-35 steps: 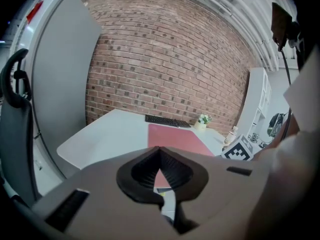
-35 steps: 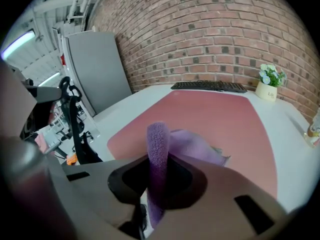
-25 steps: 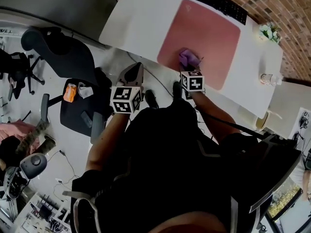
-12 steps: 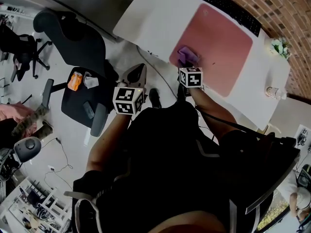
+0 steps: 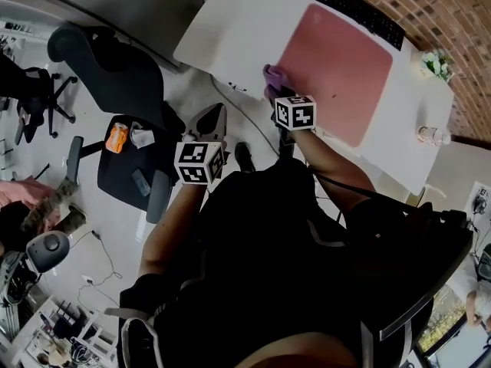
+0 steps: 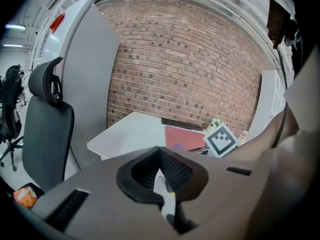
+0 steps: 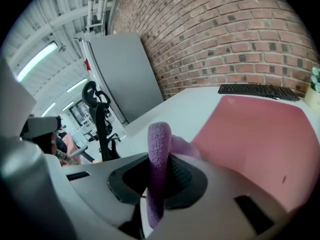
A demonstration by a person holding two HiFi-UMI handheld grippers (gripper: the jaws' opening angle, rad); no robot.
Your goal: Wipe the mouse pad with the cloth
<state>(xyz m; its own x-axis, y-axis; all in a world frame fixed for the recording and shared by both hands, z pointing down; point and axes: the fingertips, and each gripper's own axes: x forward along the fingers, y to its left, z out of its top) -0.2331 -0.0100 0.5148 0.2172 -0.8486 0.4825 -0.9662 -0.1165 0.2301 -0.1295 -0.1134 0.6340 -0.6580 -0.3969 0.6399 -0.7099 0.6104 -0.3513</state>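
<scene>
A pink mouse pad (image 5: 337,71) (image 7: 260,134) lies on the white desk (image 5: 238,29) in front of a black keyboard (image 5: 354,11). My right gripper (image 5: 276,90) (image 7: 159,179) is shut on a purple cloth (image 5: 273,77) (image 7: 158,159), which rests at the pad's near left edge, close to the desk's front edge. My left gripper (image 5: 212,123) (image 6: 161,181) hangs off the desk below its front edge, jaws shut with nothing between them. The pink pad (image 6: 184,136) shows small in the left gripper view, beyond the jaws.
A small potted plant (image 5: 431,64) and a small bottle (image 5: 430,135) stand at the desk's right side. A grey office chair (image 5: 115,75) (image 6: 45,129) stands left of the desk, with another dark chair (image 5: 126,167) holding an orange object (image 5: 116,138). A brick wall (image 7: 230,39) backs the desk.
My right gripper has slid the purple cloth left and toward the pad's near left edge. The left gripper has stayed in place off the desk.
</scene>
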